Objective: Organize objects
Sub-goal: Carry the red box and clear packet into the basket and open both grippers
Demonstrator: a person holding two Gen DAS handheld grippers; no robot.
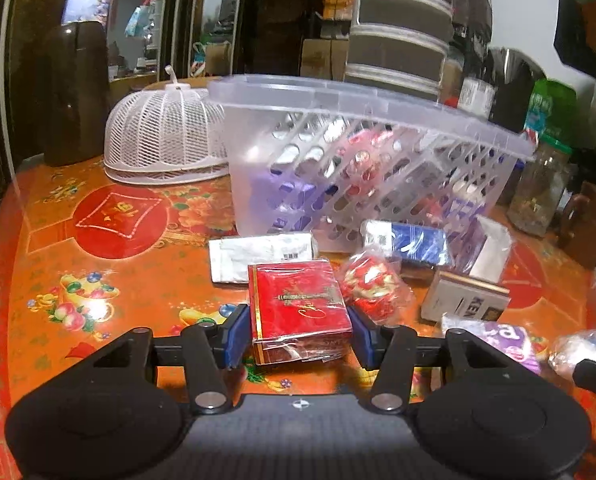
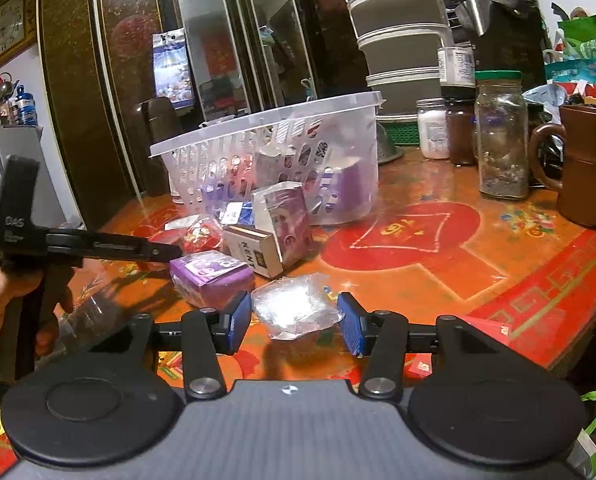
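Where the orange patterned tabletop carries the scattered goods, the left gripper has its two blue pads set against the sides of one red box wrapped in clear film; the jaws are partly closed on it. The right gripper brackets one crumpled clear wrapper, its left pad touching the plastic, while contact at its right pad cannot be told. One translucent slotted basket stands behind the loose items, already holding several purple and red packs, too obscured to count. On the tabletop before it, the left wrist view shows one silver packet, one red crinkled packet, one blue pack, one white pack lettered KENT and one purple box. One white mesh food cover sits left of the basket. At the far edge stand three jars and one brown mug.
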